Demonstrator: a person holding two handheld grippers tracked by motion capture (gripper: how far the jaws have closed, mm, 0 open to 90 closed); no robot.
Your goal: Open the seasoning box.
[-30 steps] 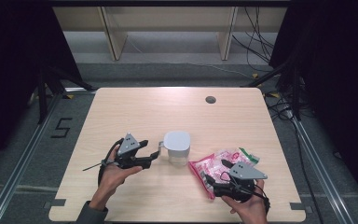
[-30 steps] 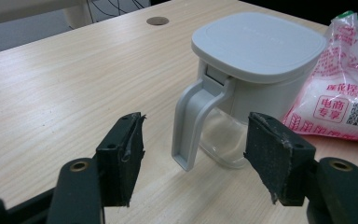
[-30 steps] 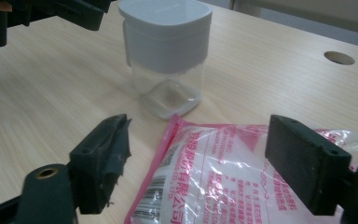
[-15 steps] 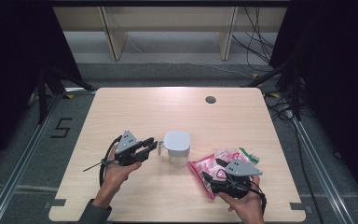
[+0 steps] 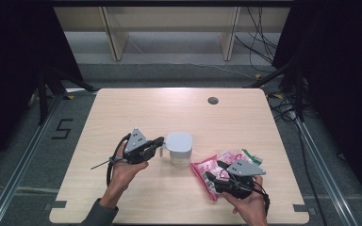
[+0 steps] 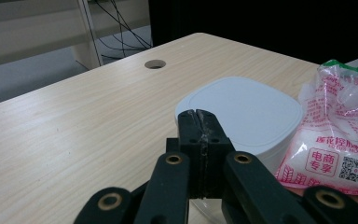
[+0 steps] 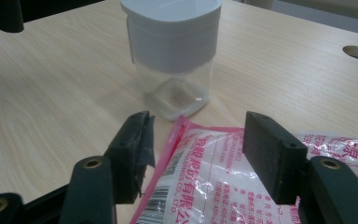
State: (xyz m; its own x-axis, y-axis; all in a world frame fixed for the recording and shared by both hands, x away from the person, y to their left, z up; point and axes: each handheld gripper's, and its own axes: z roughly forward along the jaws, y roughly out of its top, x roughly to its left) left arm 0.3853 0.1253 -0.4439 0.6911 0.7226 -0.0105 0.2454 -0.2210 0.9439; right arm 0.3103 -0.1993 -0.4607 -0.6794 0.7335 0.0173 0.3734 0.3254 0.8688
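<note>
From the high view, the left gripper point(image 5: 160, 143) sat clenched right at the near side of the white-lidded jar point(image 5: 178, 149), tips touching or just short of the lid, I could not tell which. The right gripper point(image 5: 211, 178) lay low over the pink-printed bag point(image 5: 207, 170), which rested just beyond and beside it on the wooden table point(image 5: 141, 108). In the left gripper view, the left gripper point(image 6: 199, 122) had its jaws pressed together with nothing between them, the jar's white lid point(image 6: 247, 112) directly ahead and the bag point(image 6: 335, 135) off to its right. In the right gripper view, the right gripper point(image 7: 198, 140) had just been closing, yet the jaws stood apart with the bag point(image 7: 209, 172) lying between them, pads not pressing it; the clear jar point(image 7: 172, 51) stood upright just beyond the tips.
</note>
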